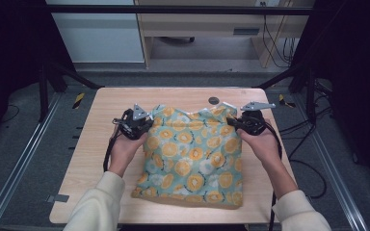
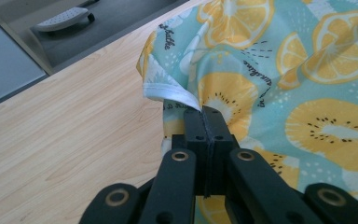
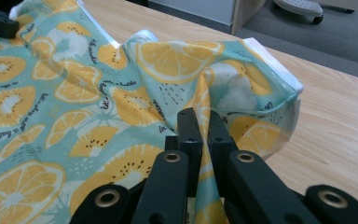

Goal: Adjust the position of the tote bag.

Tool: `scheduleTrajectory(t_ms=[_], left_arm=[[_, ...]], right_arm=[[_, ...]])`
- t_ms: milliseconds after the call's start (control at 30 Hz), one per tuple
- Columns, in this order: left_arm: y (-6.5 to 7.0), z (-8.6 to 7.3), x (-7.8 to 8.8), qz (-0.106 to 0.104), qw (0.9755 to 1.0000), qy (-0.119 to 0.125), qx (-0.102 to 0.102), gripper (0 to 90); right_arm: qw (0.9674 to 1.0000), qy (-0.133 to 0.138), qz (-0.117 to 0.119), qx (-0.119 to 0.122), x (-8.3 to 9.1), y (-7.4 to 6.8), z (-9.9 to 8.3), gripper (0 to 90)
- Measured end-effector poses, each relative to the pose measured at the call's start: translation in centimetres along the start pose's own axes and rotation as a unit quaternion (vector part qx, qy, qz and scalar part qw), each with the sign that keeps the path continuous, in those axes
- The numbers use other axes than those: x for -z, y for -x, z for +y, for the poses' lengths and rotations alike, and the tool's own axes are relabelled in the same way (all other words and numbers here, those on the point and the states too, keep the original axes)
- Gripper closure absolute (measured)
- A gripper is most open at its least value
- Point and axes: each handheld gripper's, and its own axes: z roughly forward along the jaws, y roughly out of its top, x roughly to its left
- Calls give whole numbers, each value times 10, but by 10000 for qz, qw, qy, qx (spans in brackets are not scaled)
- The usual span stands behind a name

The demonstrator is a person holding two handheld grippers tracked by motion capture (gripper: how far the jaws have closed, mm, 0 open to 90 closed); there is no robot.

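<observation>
A teal cloth (image 1: pixel 192 159) printed with orange and kiwi slices lies on the wooden table (image 1: pixel 91 159), its far edge lifted. My left gripper (image 1: pixel 149 126) is shut on the cloth's far left corner; in the left gripper view its jaws (image 2: pixel 205 114) pinch the white-hemmed edge of the cloth (image 2: pixel 307 70). My right gripper (image 1: pixel 231 121) is shut on the far right corner; in the right gripper view the cloth (image 3: pixel 98 107) is bunched between the jaws of that gripper (image 3: pixel 204 122).
A small dark round disc (image 1: pixel 214 100) sits in the table near its far edge, behind the cloth. Black frame bars stand at both sides. Bare tabletop (image 2: pixel 65 140) stretches to the left of the cloth.
</observation>
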Motion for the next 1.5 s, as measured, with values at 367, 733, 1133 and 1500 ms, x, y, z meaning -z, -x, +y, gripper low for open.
scheduleTrajectory(t_ms=[367,733,1133,1500], left_arm=[[2,7,9,7,9999,123,-71,900],[1,11,15,-30,9998,197,-52,900],[3,16,21,4,9996,251,-164,900],[10,11,26,59,9986,350,-391,900]], right_arm=[[10000,25,11,60,7,1,4,871],[9999,103,10,-12,12,0,7,823],[9997,159,63,149,22,2,10,883],[9992,260,80,297,32,-5,4,885]])
